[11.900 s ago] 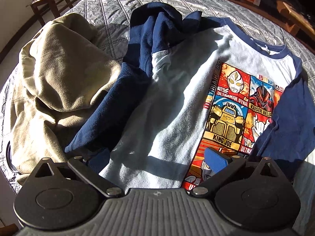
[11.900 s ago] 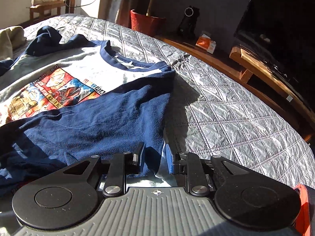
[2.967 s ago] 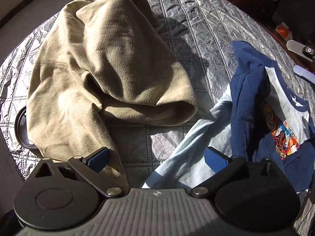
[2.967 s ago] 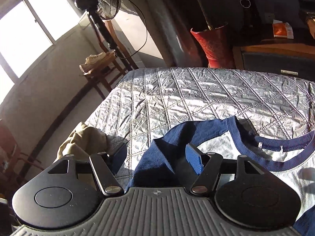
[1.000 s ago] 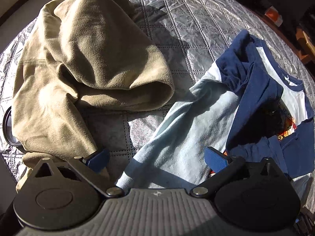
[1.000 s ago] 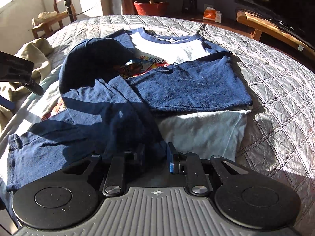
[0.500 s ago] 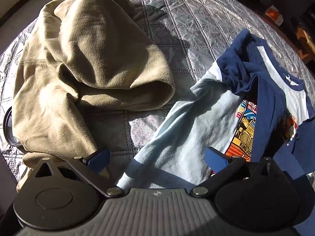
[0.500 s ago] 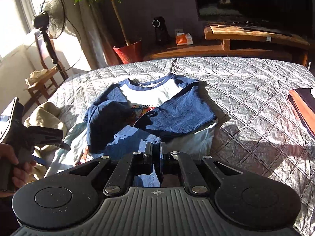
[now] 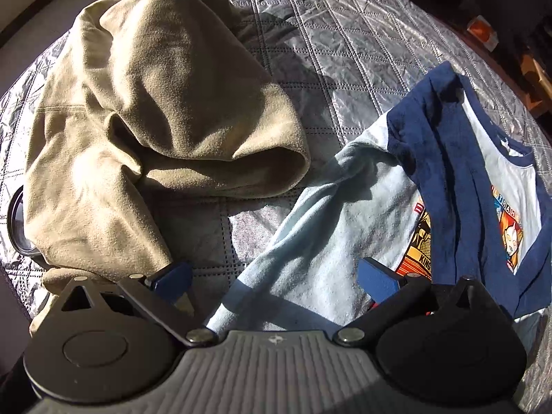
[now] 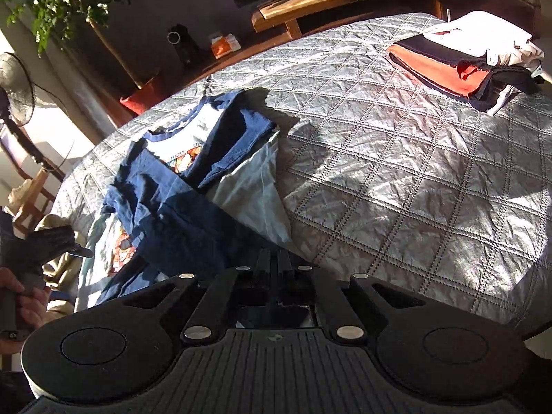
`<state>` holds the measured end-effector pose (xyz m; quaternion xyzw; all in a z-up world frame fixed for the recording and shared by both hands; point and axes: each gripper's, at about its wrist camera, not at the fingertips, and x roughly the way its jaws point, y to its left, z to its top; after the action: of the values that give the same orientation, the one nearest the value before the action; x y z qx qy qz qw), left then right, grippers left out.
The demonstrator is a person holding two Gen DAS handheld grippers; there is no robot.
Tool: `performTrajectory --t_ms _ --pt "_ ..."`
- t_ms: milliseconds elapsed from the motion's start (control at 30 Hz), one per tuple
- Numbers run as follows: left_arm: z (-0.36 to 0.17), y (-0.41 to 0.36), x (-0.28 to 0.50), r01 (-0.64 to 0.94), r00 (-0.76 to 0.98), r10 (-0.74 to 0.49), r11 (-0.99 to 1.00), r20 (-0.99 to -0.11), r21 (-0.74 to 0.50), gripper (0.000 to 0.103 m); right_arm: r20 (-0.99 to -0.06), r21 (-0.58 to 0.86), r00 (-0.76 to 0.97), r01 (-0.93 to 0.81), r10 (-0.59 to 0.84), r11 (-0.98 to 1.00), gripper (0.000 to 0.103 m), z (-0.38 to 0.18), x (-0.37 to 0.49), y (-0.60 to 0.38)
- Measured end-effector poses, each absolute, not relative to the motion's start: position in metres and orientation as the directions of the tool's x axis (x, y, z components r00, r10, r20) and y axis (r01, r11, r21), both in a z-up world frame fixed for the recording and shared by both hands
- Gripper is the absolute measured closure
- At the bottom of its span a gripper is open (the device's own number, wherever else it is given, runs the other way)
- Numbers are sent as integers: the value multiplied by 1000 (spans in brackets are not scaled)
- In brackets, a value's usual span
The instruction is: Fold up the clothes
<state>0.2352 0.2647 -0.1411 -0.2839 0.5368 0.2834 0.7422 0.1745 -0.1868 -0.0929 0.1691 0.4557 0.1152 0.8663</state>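
A pale blue shirt (image 9: 321,248) with navy sleeves and a cartoon print lies on the grey quilted cover (image 9: 345,34). One navy sleeve (image 9: 455,189) is folded across its front. My left gripper (image 9: 274,276) hovers open over the shirt's near edge, touching nothing. The right wrist view shows the same shirt (image 10: 248,189) with the navy sleeve (image 10: 179,220) laid over it. My right gripper (image 10: 272,253) sits at the sleeve's near end, its jaws closing the last bit to shut. I see no cloth between them. A hand (image 10: 20,296) holds the left gripper (image 10: 51,241) at the left edge.
A crumpled beige garment (image 9: 155,103) lies left of the shirt, partly over a dark round object (image 9: 15,224). A stack of folded clothes (image 10: 462,62) sits at the cover's far right. Beyond the table stand a fan (image 10: 13,93), a red plant pot (image 10: 138,100) and a wooden bench (image 10: 327,3).
The right gripper's jaws closed, and it drew back, rose and rolled. The bunched navy sleeve got pulled across the print and now lies flat. The left gripper stayed put.
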Motion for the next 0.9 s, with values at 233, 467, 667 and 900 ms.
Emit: performTrajectory --t_ms 233,467,667,900 --pt "-143 236 247 -638 273 59 759 -960 -134 1 -772 209 505 -372 386 905 55 -82 206 -117" --pt "-150 212 242 -571 238 95 819 -967 -60 1 -788 -148 504 -713 354 685 61 -120 171 -23" --pt "-153 188 230 -479 238 133 878 -962 3 1 -802 -192 512 -710 309 678 75 -151 182 -22" --pt "-142 157 218 -399 301 239 911 -923 105 1 -772 -67 527 -623 356 779 101 -128 211 -52"
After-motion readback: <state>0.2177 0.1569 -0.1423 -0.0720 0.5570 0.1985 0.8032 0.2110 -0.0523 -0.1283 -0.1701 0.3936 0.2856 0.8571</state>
